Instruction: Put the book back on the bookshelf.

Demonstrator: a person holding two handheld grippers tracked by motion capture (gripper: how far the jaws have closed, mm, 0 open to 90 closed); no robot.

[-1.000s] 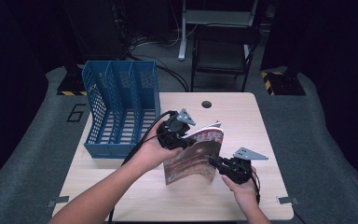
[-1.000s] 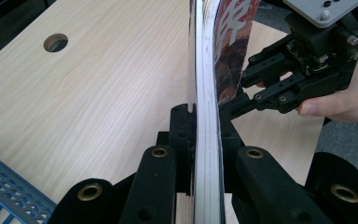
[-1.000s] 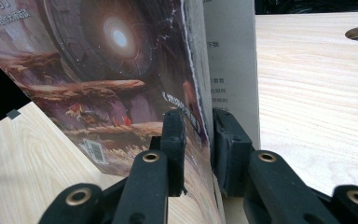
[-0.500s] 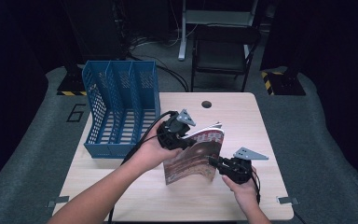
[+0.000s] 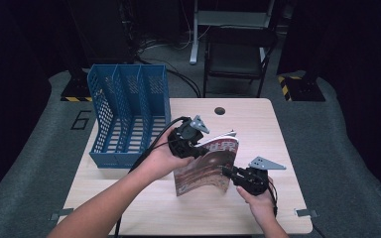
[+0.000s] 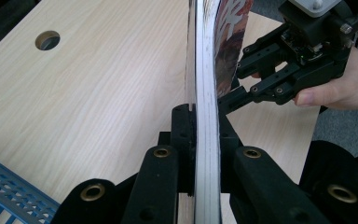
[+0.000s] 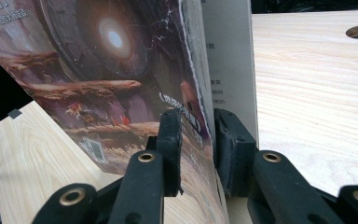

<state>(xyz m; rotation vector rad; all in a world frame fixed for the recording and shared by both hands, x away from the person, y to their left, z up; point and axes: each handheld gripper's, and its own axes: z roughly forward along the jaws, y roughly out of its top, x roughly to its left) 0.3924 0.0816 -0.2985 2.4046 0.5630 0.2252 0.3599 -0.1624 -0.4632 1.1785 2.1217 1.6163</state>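
Observation:
A magazine (image 5: 208, 166) with a brown fantasy cover stands on edge on the wooden table (image 5: 263, 129), leaning a little. My left gripper (image 5: 201, 148) is shut on its upper left edge; in the left gripper view the page stack (image 6: 205, 70) runs straight between the jaws of that gripper (image 6: 203, 121). My right gripper (image 5: 226, 172) is shut on the lower right edge. In the right gripper view the cover (image 7: 112, 60) passes between the jaws of the right gripper (image 7: 198, 135). The right gripper (image 6: 233, 98) and its hand are also in the left gripper view, behind the magazine.
A blue three-slot file rack (image 5: 129, 114) stands at the table's left; a corner of it (image 6: 9, 191) shows low in the left gripper view. A round cable hole (image 5: 220, 110) lies near the far edge. A black chair (image 5: 235, 54) stands beyond the table.

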